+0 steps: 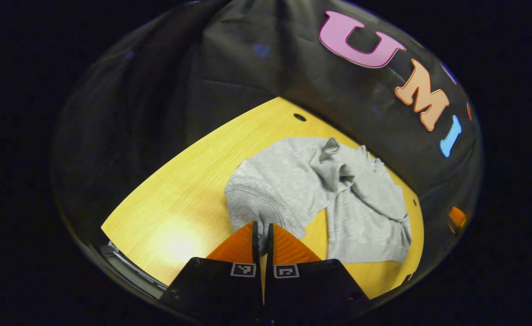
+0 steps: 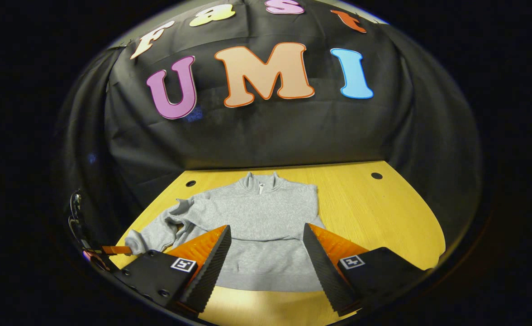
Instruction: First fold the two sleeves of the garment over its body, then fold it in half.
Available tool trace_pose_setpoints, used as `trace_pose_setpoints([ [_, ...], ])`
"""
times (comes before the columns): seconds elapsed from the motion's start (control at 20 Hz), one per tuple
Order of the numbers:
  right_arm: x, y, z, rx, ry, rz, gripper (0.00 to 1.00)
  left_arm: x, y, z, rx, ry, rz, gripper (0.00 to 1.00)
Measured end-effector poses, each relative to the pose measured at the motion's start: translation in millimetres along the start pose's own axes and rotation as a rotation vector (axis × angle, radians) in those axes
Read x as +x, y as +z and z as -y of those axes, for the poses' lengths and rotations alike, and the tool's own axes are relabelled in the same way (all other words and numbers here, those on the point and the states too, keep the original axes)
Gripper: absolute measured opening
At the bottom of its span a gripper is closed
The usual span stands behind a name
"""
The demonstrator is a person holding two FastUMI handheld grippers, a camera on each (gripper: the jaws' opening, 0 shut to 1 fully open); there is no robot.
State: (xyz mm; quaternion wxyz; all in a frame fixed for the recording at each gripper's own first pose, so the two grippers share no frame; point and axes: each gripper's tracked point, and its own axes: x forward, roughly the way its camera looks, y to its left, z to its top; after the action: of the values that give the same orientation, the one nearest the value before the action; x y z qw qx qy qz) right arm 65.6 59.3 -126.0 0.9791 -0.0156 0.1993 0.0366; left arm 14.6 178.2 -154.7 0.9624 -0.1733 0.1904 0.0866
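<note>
Your left hand-held gripper point(image 1: 262, 235) pinches the sleeve point(image 1: 257, 206) of the soft grey knit sweater point(image 2: 259, 226), lying mid-frame on the wooden surface point(image 2: 383, 217), collar toward the wall, while your right hand-held gripper point(image 2: 266, 253) gapes apart.

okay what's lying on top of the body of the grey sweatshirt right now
One sleeve is folded across the sweatshirt's body. The other sleeve lies off to the side on the table, its cuff pinched by the left gripper. The fabric beneath the folded sleeve is hidden.
</note>
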Motion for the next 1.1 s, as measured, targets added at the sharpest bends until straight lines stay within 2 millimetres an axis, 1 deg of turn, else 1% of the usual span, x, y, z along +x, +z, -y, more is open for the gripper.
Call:
trace_pose_setpoints([
  [0.15, -4.0, 2.6, 17.8, 0.013, -0.004, 0.009, 0.96, 0.2, 19.2, 47.1, -0.001, -0.074, 0.033, 0.00],
  [0.3, -6.7, 4.1, 39.0, 0.018, -0.010, 0.016, 0.96, 6.1, 34.3, 101.7, 0.044, -0.147, 0.078, 0.00],
  [0.35, -7.5, 4.3, 46.0, 0.019, -0.012, 0.016, 0.99, 9.1, 37.4, 120.3, 0.060, -0.176, 0.086, 0.00],
  [0.4, -7.9, 3.4, 53.1, 0.019, -0.014, 0.015, 0.96, 13.4, 38.6, 139.1, 0.076, -0.200, 0.090, 0.00],
  [0.45, -8.9, 3.9, 59.7, 0.018, -0.015, 0.014, 0.99, 18.2, 39.6, 157.5, 0.092, -0.223, 0.090, 0.00],
  [0.65, -10.2, 6.2, 85.9, 0.013, -0.025, 0.016, 0.99, 27.9, 43.4, 231.3, 0.144, -0.329, 0.103, 0.00],
  [0.8, -12.7, -5.5, 102.9, 0.031, -0.038, 0.015, 0.99, 38.2, 41.0, 288.0, 0.188, -0.407, 0.100, 0.00],
  [0.9, -12.8, -10.8, 113.0, 0.037, -0.049, 0.011, 0.99, 49.1, 32.1, 319.5, 0.232, -0.449, 0.084, 0.00],
  [0.95, -12.6, -12.7, 117.7, 0.038, -0.050, 0.003, 0.96, 54.0, 27.1, 333.2, 0.254, -0.466, 0.071, 0.00],
  [1.0, -13.4, -15.9, 122.3, 0.038, -0.052, -0.003, 0.96, 60.2, 24.0, 351.0, 0.271, -0.485, 0.063, 0.00],
  [1.05, -14.0, -17.8, 127.2, 0.038, -0.054, -0.008, 0.99, 64.1, 18.9, 366.3, 0.285, -0.501, 0.050, 0.00],
  [1.1, -12.9, -20.0, 131.9, 0.037, -0.057, -0.009, 0.99, 69.3, 10.7, 379.5, 0.301, -0.516, 0.037, 0.00],
])
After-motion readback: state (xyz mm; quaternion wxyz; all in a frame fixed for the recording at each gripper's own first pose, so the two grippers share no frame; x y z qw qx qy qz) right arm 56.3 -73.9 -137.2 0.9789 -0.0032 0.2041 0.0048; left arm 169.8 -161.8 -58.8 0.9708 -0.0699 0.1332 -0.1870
